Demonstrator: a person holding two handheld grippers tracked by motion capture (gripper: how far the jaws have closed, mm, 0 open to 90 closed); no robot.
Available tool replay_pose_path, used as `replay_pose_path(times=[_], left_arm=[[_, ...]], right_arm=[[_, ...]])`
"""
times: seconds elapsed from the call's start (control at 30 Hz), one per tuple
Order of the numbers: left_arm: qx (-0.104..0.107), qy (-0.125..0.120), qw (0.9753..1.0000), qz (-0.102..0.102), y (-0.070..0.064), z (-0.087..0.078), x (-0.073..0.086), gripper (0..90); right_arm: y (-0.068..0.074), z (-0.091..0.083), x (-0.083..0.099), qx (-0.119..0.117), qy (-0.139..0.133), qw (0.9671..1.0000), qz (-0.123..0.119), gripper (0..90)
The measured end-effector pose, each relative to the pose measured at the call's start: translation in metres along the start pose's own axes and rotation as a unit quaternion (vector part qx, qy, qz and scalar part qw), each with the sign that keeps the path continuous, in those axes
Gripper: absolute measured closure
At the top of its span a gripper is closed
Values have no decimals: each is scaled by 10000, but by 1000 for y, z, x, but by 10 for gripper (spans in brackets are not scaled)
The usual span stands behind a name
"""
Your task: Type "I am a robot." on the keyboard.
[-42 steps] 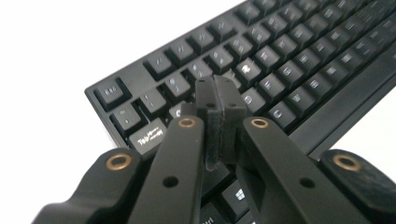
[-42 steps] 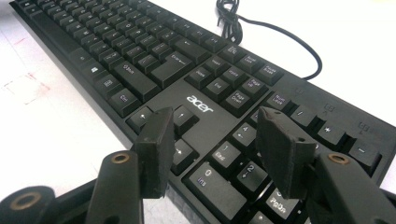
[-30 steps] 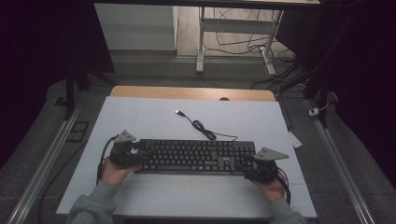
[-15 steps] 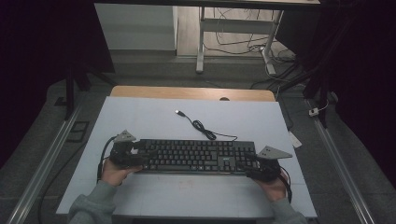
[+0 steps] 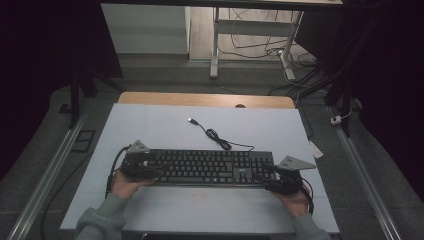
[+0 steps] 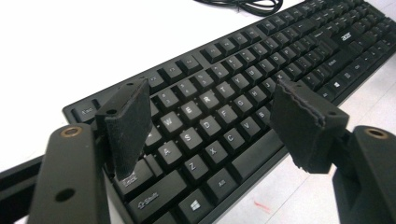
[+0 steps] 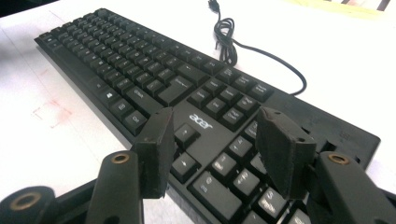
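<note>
Both sets of jaws stand wide apart with nothing gripped, and I read each one as poised over an end of the keyboard (image 5: 210,167) rather than holding it.

Starting at the left: my left gripper (image 6: 210,121) sits at about nine o'clock on the white table (image 5: 150,125), its pads (image 6: 126,126) hovering above the letter keys near the Caps Lock and Shift corner. In the left gripper view one pad seems to touch or nearly touch the keys on that side; I cannot tell which. The other pad hangs over the front edge, clear of the board.

The keyboard lies lengthwise across the near half of the table, roughly centred, its cable (image 5: 215,135) trailing away toward twelve o'clock and ending in a loose USB plug (image 5: 191,120).

At the right, about three o'clock, my right gripper (image 7: 212,149) straddles the arrow keys and number pad, near the brand mark, the pads above the keys.

My judgement: this is the approach step, both hands lined up to take the board by its ends. The next move calls for lowering each gripper so that one pad goes under the edge and one over, then closing both evenly, since a lopsided pinch on keycaps could slip or tilt the board. The loose cable will drag, so any lift should be slow.
</note>
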State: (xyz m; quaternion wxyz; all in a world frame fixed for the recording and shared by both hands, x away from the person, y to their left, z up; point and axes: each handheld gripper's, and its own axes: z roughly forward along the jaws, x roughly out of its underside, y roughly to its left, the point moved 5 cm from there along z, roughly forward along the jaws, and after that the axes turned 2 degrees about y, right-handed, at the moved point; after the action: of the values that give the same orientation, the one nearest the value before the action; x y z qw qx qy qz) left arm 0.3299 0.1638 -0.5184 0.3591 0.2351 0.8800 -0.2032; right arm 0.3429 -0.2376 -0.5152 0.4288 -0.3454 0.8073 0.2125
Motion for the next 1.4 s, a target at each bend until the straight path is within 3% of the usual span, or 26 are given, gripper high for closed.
replay_pose_path(times=[0.33,0.63,0.73,0.97,1.23,1.4], left_arm=[[-46,58,10000,62,-2,4,1,293],[-94,179,9997,105,-2,8,5,289],[-103,192,9997,83,-1,8,6,289],[-86,216,9997,108,0,11,6,290],[-118,303,9993,174,-1,16,6,287],[-160,319,9992,174,1,15,7,285]], right_arm=[[15,6,-15,-179,68,9996,-185,519],[30,18,-30,-378,196,9985,-356,840],[36,25,-38,-445,200,9981,-387,894],[49,45,-54,-566,290,9967,-512,896],[61,72,-65,-745,252,9962,-369,896],[73,97,-68,-885,458,9942,-411,896]])
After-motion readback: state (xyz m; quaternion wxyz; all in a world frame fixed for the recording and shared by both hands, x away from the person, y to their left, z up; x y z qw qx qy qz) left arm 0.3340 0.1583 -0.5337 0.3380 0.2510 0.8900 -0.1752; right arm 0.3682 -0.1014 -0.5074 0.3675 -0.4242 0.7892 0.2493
